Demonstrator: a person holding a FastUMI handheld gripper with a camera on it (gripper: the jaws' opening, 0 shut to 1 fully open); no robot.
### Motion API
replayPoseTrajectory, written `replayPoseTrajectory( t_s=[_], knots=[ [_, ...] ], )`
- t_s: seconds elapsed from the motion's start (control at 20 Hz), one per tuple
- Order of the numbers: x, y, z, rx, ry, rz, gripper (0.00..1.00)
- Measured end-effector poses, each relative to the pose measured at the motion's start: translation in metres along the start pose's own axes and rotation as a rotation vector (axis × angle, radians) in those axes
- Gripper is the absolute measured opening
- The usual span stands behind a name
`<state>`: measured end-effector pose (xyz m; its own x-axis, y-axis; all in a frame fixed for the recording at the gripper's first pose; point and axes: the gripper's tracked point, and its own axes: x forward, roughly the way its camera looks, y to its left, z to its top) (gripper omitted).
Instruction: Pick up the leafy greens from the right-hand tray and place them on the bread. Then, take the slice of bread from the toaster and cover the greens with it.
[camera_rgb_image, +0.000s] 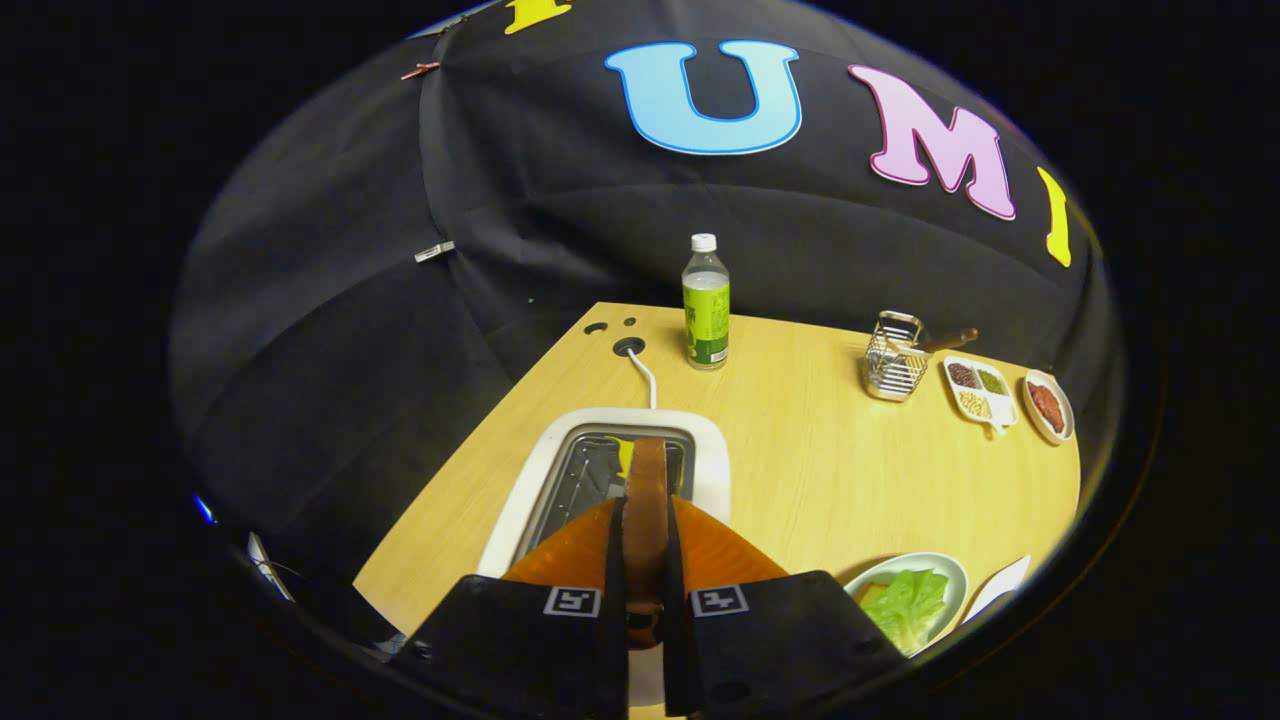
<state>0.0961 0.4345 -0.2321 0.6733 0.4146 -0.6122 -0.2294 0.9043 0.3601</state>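
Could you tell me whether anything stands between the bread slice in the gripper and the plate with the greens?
Nothing visible does. The gripper is shut on the bread slice above the toaster; only bare table lies between it and the greens on their plate.

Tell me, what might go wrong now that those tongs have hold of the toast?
1. The tongs pinch the bread slice only by its thin edge, right above the toaster; it could slip and drop back into the slot.
2. The slice may catch on the slot's rim if it comes up tilted.
3. The plate with the greens sits off to the side near the table edge; a careless swing could nudge it.
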Motion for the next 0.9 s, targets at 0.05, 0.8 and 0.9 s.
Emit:
replayPoseTrajectory(
  t_s=[0.05,0.8,0.9],
  knots=[
    [-0.002,-0.002,0.003,-0.001,-0.004,-0.005,0.16],
    [-0.163,-0.062,0.112,0.122,-0.330,0.102,0.14],
    [-0.179,-0.107,0.102,0.111,-0.346,0.023,0.14]
  ],
)
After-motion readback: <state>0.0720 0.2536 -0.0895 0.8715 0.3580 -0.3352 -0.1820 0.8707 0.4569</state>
